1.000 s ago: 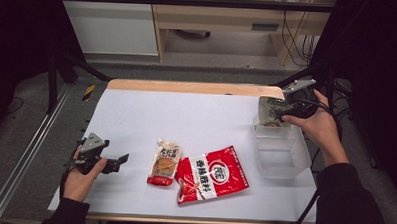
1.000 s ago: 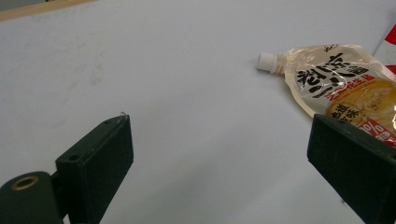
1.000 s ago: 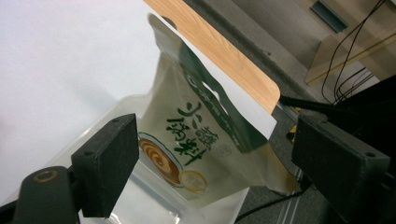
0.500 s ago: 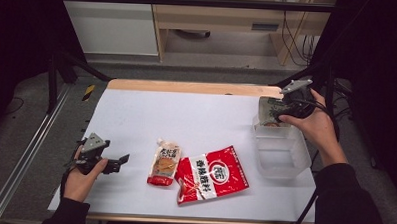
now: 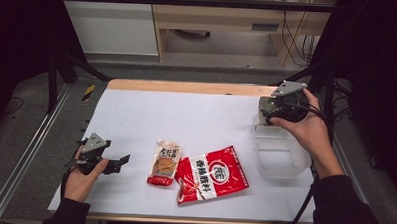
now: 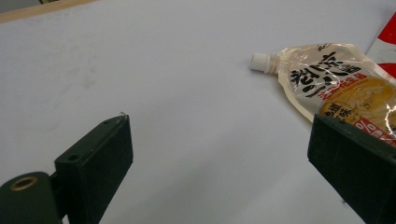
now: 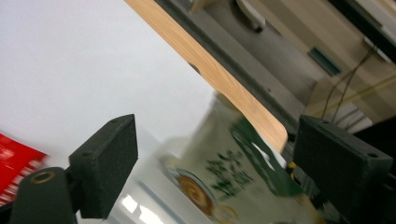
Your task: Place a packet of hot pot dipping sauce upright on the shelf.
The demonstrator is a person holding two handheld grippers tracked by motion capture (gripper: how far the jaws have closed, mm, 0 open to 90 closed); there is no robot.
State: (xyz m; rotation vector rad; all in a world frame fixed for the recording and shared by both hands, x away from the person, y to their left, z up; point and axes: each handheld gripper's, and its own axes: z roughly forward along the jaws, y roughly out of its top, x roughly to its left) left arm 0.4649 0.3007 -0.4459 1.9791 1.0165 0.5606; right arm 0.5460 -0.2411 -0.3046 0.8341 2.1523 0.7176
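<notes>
The left claw [image 5: 123, 162] lay low over the white counter [image 5: 196, 117] near its front left corner, held in the person's left hand [image 5: 79, 175], with its jaws spread wide and nothing between them. In the left gripper view a spouted pouch [image 6: 345, 88] lay flat on the counter ahead of that claw and off toward its right jaw, its white cap [image 6: 259, 61] pointing back across the claw's line; pouch and claw were apart. Beyond the pouch, farther from the left claw, a red packet [image 5: 212, 173] lay flat, its edge just beside the pouch.

The right claw [image 5: 266, 113] hung above the far end of a clear plastic bin [image 5: 280, 152] at the counter's right side, gripped by the right hand [image 5: 306, 128]. Its jaws stood spread in the right gripper view, and between and below them a green-and-white packet [image 7: 224, 177] showed, blurred. Whether that packet touched either jaw could not be told. The counter's wooden far edge [image 7: 205, 70] ran slantwise just beyond the claw.
</notes>
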